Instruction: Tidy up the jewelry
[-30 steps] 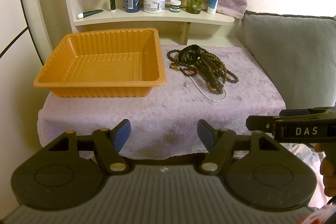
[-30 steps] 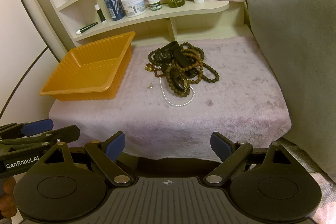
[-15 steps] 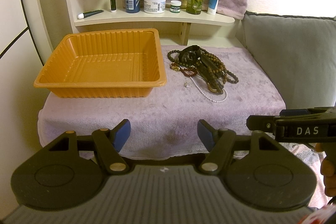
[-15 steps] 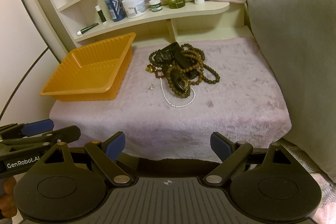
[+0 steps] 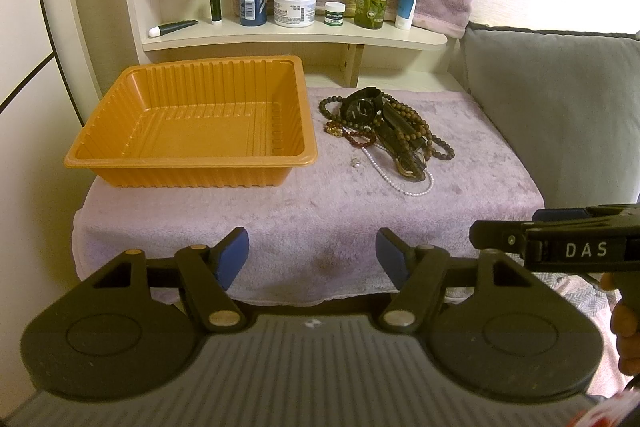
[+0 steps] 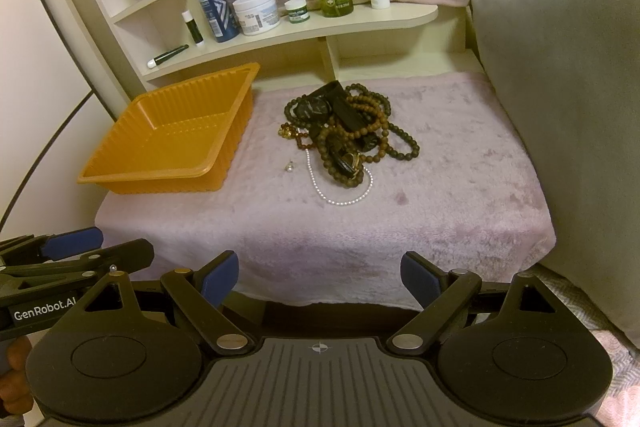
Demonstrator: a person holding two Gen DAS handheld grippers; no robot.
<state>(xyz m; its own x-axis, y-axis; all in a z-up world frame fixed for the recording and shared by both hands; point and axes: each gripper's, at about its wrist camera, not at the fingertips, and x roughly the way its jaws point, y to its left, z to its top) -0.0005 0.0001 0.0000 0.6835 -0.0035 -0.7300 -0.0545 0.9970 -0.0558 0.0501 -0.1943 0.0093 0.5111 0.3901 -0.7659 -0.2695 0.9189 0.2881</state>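
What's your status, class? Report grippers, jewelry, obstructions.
Left gripper open, empty. Right gripper open, empty. Jewelry pile tangled on towel, beside empty orange tray. Nothing in the way.

Cream shelf unit (image 5: 280, 37) w/ toiletries, grey cushion (image 5: 560, 99) beside.

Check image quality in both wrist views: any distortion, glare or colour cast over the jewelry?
Left wrist view: fisheye bends the shelf edge, warm yellowish cast, window glare upper right; jewelry pile sharp. Right wrist view: same cast, stronger bowing at the frame edges, dark corners; jewelry pile and orange tray evenly lit, no blur.
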